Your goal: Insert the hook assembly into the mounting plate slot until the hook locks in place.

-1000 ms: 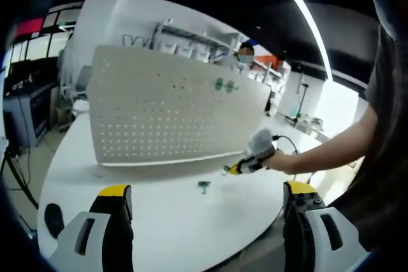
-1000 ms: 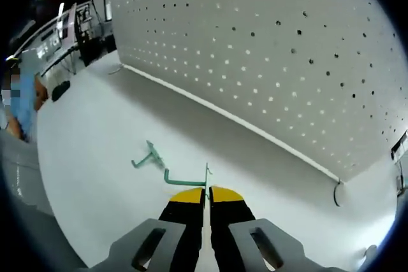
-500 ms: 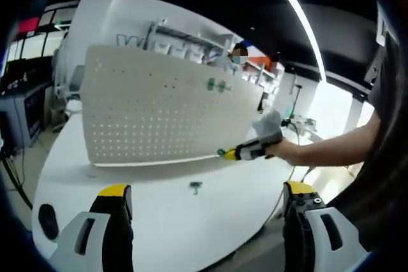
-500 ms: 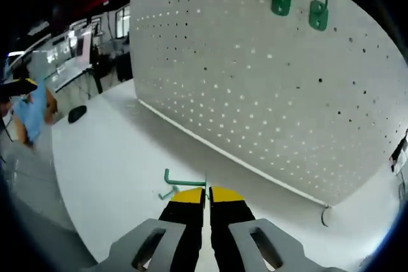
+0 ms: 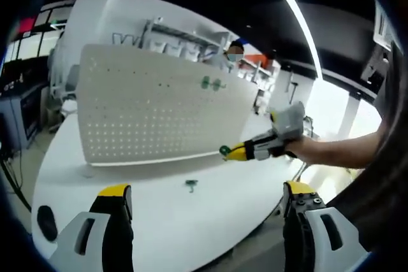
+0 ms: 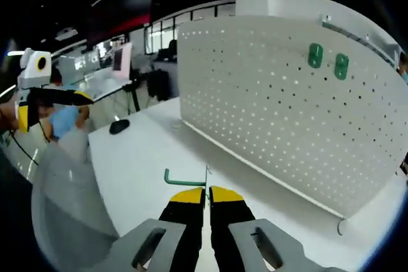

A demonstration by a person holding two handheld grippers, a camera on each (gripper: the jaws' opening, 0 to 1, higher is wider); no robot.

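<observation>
While pinched on the green hook (image 6: 183,179) at lower centre of the right gripper view, right gripper (image 6: 206,193) points toward white pegboard (image 6: 287,119) at upper right. Left gripper (image 5: 207,197) spread wide, grasping nothing. Second hook (image 5: 190,184) lying on table (image 5: 146,221), centre of left gripper view.

We count one pegboard (image 6: 280,113) standing ahead of the jaws, with two green hooks (image 6: 315,55) mounted side by side near its top. One green hook (image 6: 185,180) sits between the right gripper's (image 6: 208,190) closed jaws, and one more (image 5: 190,184) lies on the bench (image 5: 159,214) ahead of the left jaws. That makes four hooks.
</observation>
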